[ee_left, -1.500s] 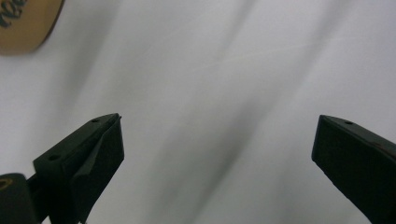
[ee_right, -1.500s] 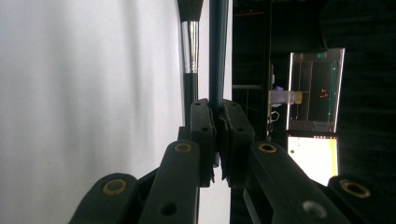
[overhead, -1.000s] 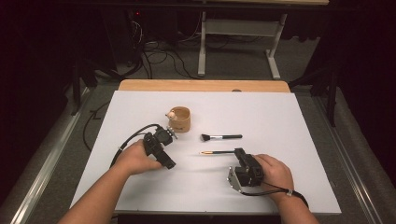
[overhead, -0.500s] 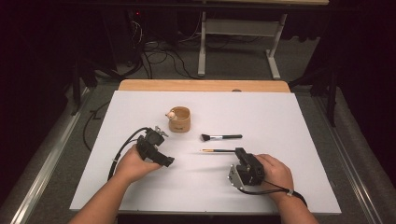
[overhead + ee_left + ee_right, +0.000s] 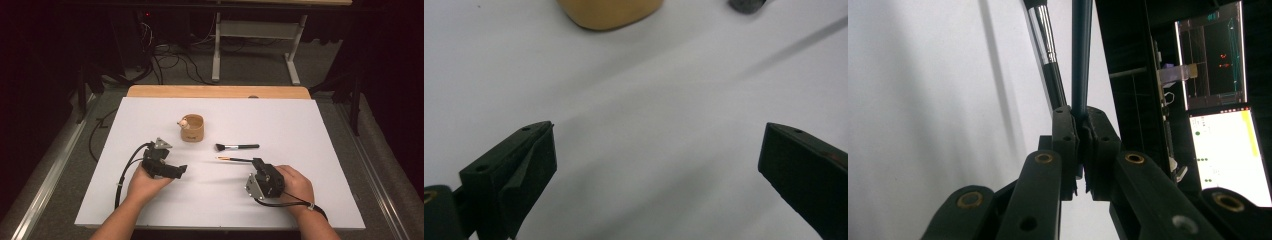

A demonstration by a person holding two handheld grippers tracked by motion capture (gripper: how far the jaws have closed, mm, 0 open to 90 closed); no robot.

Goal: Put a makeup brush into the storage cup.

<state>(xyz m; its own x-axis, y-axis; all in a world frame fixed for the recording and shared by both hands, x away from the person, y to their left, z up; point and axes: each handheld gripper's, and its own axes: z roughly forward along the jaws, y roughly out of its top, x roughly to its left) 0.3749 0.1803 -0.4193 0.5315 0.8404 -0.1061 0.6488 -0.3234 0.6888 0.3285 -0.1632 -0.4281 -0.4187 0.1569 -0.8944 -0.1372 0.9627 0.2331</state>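
Jaws of the right gripper [image 5: 258, 164] are clamped on the near end of a thin orange-tipped brush [image 5: 234, 159], lying mid-desk just near of the black makeup brush [image 5: 237, 147]. Left gripper [image 5: 176, 171] rests empty, jaws apart. Pickup seems begun; next likely calls for lifting toward the round wooden cup [image 5: 192, 128].

Bench [image 5: 310, 125]: white top, with a strip of bare wood [image 5: 215, 91] along its far edge. Floor [image 5: 65, 165]: grey carpet, dim. Beyond the bench: a white metal table frame [image 5: 218, 45], with loose black cables [image 5: 170, 62] on the floor beside it. Surroundings dark. Lit monitor screens [image 5: 1228, 150] in the right gripper view.
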